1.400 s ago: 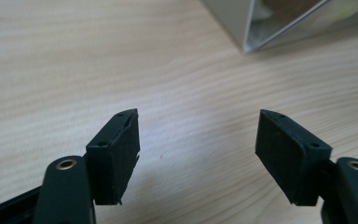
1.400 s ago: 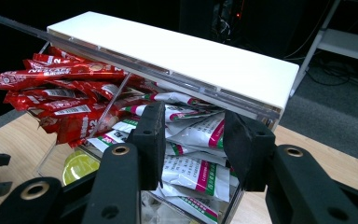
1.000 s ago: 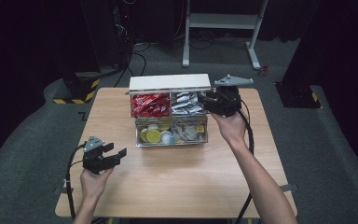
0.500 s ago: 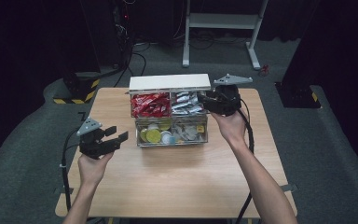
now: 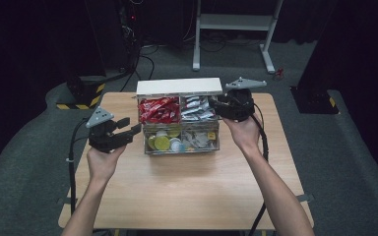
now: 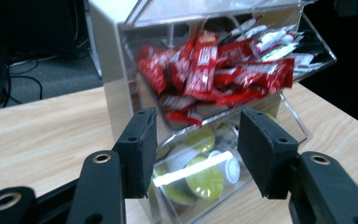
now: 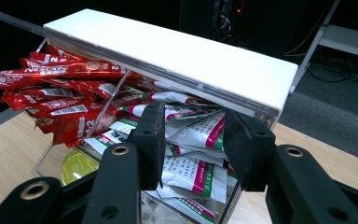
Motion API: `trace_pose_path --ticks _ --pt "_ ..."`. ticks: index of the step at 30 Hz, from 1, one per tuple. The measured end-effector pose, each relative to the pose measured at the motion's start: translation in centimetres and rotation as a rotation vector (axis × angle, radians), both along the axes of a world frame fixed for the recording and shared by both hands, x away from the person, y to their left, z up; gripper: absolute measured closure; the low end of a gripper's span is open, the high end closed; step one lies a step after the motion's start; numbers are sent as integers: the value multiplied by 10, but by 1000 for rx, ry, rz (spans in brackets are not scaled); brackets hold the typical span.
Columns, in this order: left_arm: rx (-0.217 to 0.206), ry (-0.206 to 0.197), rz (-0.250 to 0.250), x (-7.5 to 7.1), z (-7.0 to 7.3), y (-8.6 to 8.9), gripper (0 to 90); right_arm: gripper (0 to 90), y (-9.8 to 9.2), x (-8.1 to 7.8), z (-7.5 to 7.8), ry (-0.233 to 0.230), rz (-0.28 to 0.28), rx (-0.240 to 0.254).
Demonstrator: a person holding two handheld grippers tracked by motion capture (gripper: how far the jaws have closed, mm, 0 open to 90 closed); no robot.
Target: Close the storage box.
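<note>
Organiser box [image 5: 179, 118] of clear acrylic stands at the middle of the worktop's [image 5: 187, 182] far edge, long axis along that edge, bins opening toward the person. Right tongs [image 5: 215, 104] rest at its upper right bin, half-open around the white sachets [image 7: 191, 154]; whether the pads press cannot be told. Left tongs [image 5: 134, 129], just off the box's left end and level with the red sachets [image 6: 214, 74], point rightward at it, empty, jaws just closing to a moderate gap.
</note>
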State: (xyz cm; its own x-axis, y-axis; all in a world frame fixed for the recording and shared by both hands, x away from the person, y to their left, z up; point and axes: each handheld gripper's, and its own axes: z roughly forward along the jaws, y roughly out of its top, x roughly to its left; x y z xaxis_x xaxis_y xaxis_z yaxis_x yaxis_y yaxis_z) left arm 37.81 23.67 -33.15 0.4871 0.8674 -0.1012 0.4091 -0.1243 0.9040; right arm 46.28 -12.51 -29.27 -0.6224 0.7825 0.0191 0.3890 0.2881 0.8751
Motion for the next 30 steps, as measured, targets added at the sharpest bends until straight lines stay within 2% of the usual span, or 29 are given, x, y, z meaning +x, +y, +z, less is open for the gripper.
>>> trace_pose_path --ticks 10,14,23,30 --pt "16 5 -20 19 11 -13 557 591 0 0 1 -1 -1 -8" --pt "36 5 -19 26 12 -17 586 591 1 0 1 -1 -2 -8" --pt "62 26 0 39 6 -21 586 591 1 1 1 -4 -2 -16" --pt "67 38 4 45 3 -24 583 591 1 1 1 -1 -3 -20"
